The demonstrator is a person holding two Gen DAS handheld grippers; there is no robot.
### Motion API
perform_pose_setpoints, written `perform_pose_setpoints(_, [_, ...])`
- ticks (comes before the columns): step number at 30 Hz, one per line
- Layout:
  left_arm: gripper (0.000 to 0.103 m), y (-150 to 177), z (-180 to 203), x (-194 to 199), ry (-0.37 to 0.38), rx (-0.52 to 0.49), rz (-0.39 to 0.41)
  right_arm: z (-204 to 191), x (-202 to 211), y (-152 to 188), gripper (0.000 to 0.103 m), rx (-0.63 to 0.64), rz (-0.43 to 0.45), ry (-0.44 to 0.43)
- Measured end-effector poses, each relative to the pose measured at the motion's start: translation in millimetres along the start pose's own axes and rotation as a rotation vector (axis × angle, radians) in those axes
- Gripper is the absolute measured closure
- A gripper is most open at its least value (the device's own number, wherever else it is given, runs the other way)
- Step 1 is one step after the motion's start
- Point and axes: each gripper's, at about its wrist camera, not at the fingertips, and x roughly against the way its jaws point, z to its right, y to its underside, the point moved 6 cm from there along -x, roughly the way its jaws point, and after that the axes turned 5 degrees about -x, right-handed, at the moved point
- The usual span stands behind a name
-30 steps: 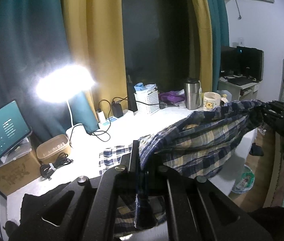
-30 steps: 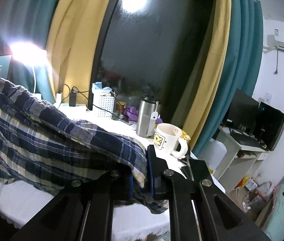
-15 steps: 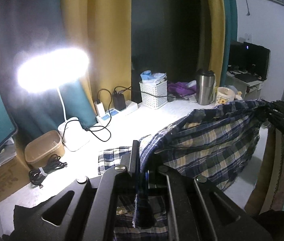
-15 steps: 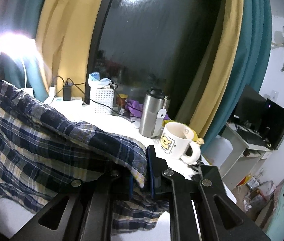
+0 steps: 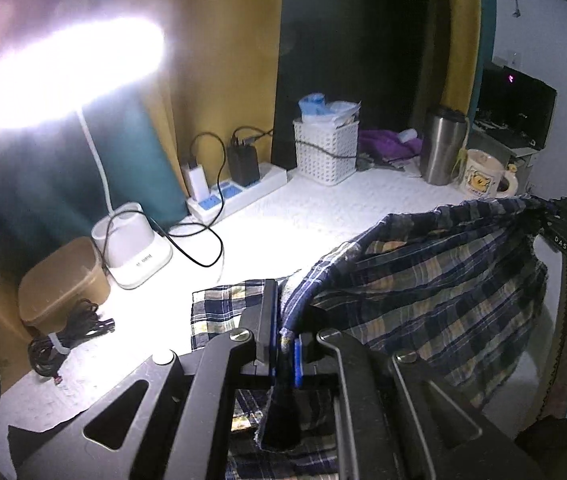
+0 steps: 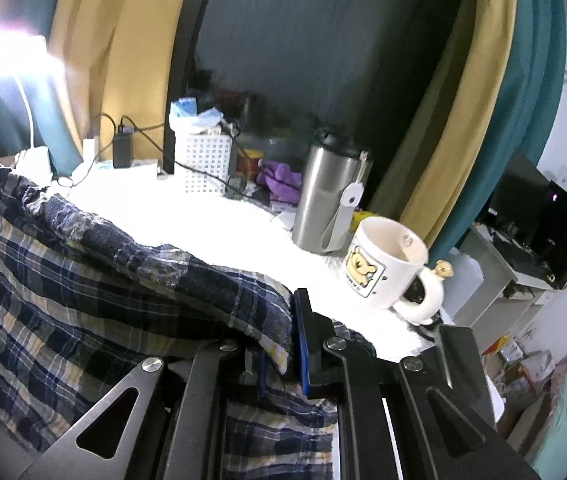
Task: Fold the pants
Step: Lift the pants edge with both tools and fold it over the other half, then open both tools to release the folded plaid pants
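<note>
We see the pants (image 5: 423, 280) as thin woven plaid cloth, matt, with a rougher gathered waistband, and the table cover (image 5: 283, 232) as white textured fabric. Gripper frames read as matt black metal or plastic, we can't tell which, with shiny round screw heads and blue pads (image 6: 303, 344); the tumbler (image 6: 327, 204) is brushed steel with a black plastic lid. The mug (image 6: 383, 268) is glossy ceramic, the basket (image 5: 325, 152) white perforated plastic, the curtains (image 6: 483, 100) soft matt cloth.
</note>
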Motion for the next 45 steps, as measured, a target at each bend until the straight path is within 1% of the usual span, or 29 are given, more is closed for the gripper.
perform_pose_setpoints(8, [0.096,9,-21,-44,-0.004,0.024,-0.074,-7,-44,8,0.091,0.006,-0.084,-0.011])
perform_pose_setpoints(13, [0.096,18,-32,-68,-0.004,0.043,-0.105,-15,-69,11,0.091,0.010,-0.131,-0.019])
perform_pose_setpoints(18, [0.096,26,-40,-89,-0.005,0.060,-0.145,-24,-89,14,0.091,0.021,-0.173,-0.030])
perform_pose_setpoints(24, [0.096,34,-53,-110,-0.026,0.075,-0.188,-30,-109,20,0.091,0.022,-0.221,-0.027])
perform_pose_setpoints(26, [0.094,37,-58,-115,-0.019,0.084,-0.200,-31,-113,20,0.091,0.024,-0.229,-0.025])
perform_pose_setpoints(30, [0.093,38,-62,-119,-0.014,0.091,-0.211,-31,-116,21,0.091,0.029,-0.241,-0.021])
perform_pose_setpoints(34, [0.083,35,-71,-115,-0.042,0.105,-0.199,-30,-118,22,0.091,0.027,-0.251,-0.013])
perform_pose_setpoints(35, [0.082,35,-75,-114,-0.051,0.111,-0.199,-30,-118,21,0.091,0.025,-0.251,-0.012])
perform_pose_setpoints(37, [0.082,36,-83,-113,-0.073,0.127,-0.194,-31,-119,21,0.091,0.025,-0.256,-0.009])
perform_pose_setpoints(39, [0.082,38,-95,-112,-0.132,0.137,-0.196,-31,-120,20,0.091,0.025,-0.259,-0.002])
perform_pose_setpoints(40, [0.082,39,-101,-111,-0.146,0.150,-0.196,-30,-120,20,0.091,0.024,-0.263,-0.003])
perform_pose_setpoints(42, [0.082,41,-110,-108,-0.150,0.174,-0.195,-30,-120,20,0.091,0.027,-0.268,-0.002])
perform_pose_setpoints(45, [0.082,43,-116,-98,-0.161,0.176,-0.184,-30,-114,16,0.091,0.029,-0.261,-0.011])
